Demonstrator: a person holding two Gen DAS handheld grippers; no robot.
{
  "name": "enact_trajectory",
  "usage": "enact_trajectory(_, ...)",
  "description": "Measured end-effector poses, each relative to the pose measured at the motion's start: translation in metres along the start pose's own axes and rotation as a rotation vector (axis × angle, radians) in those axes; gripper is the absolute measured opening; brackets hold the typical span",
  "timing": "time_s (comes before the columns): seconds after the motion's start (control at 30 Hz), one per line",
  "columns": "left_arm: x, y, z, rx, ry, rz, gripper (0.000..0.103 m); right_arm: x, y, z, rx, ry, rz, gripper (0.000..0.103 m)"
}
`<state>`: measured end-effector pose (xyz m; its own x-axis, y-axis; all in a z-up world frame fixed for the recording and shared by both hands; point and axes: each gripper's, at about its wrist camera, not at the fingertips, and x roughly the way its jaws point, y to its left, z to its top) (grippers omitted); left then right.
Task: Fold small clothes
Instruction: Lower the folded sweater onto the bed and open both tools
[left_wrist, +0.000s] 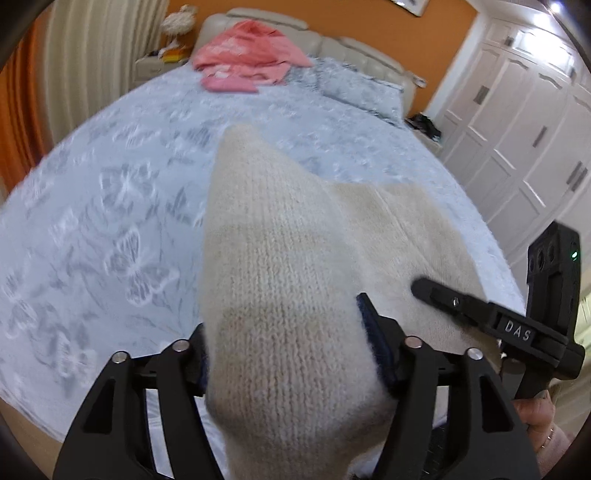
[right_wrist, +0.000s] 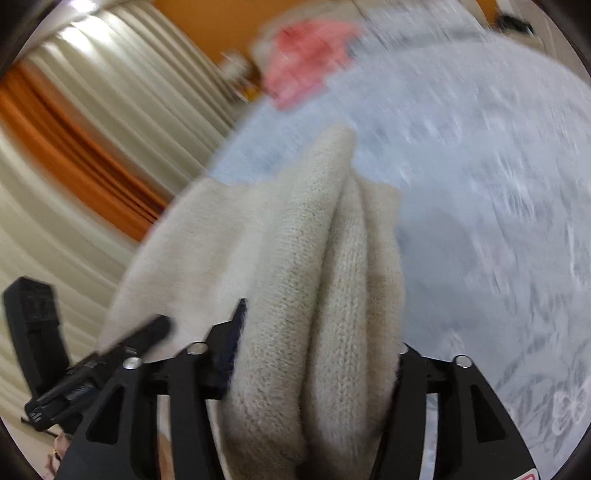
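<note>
Between both jaws — cream knit (left_wrist: 280, 295) (bunched) | left hand-held gripper (left_wrist: 291, 354) clamped

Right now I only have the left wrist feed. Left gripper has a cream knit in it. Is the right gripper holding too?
Observer: Yes. In the right wrist view the right gripper is shut on the same cream knit garment, bunched between its fingers.
Operator: One layer there?
Observer: No, several thick folds stand side by side in that grip.
Operator: What's to its left?
Observer: Cream and orange curtains, beyond the edge of the bed. The left gripper also shows there, its tip against the knit.
</note>
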<state>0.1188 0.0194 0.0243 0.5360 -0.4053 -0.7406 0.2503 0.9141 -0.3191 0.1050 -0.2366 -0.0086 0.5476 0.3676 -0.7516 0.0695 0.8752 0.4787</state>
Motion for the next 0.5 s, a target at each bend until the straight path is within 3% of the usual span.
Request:
enact_trajectory(0.07,0.027,0.009,-0.017,0.002,0.073,0.079,0.064,0.019,-0.032,-0.014,0.112,0.089,-0.100,0.055)
enact_trajectory(0.1,0.034,0.012,-0.026,0.027,0.108,0.154,0.061,0.014,-0.041,-0.020,0.153,0.073,-0.098,0.055)
enact_trajectory(0.17,0.022,0.009,-0.032,0.083,0.079,0.192,0.062,-0.013,-0.049,-0.030,0.193,-0.013,-0.052,0.055)
enact_trajectory(0.23,-0.006,0.000,-0.034,0.149,0.003,0.218,0.073,-0.046,-0.039,-0.033,0.144,-0.086,-0.066,0.050)
enact_trajectory(0.27,-0.016,-0.005,-0.033,0.168,-0.018,0.232,0.073,-0.060,-0.029,-0.030,0.113,-0.106,-0.042,0.043)
enact_trajectory(0.33,-0.026,-0.014,-0.028,0.174,-0.035,0.227,0.075,-0.067,-0.012,-0.024,0.059,-0.100,-0.017,0.038)
enact_trajectory(0.4,-0.023,-0.021,-0.025,0.170,-0.029,0.224,0.076,-0.062,0.006,-0.020,-0.012,-0.078,-0.020,0.031)
enact_trajectory(0.5,0.011,-0.024,-0.026,0.162,0.065,0.273,0.076,-0.028,0.014,-0.024,-0.057,0.019,-0.042,0.029)
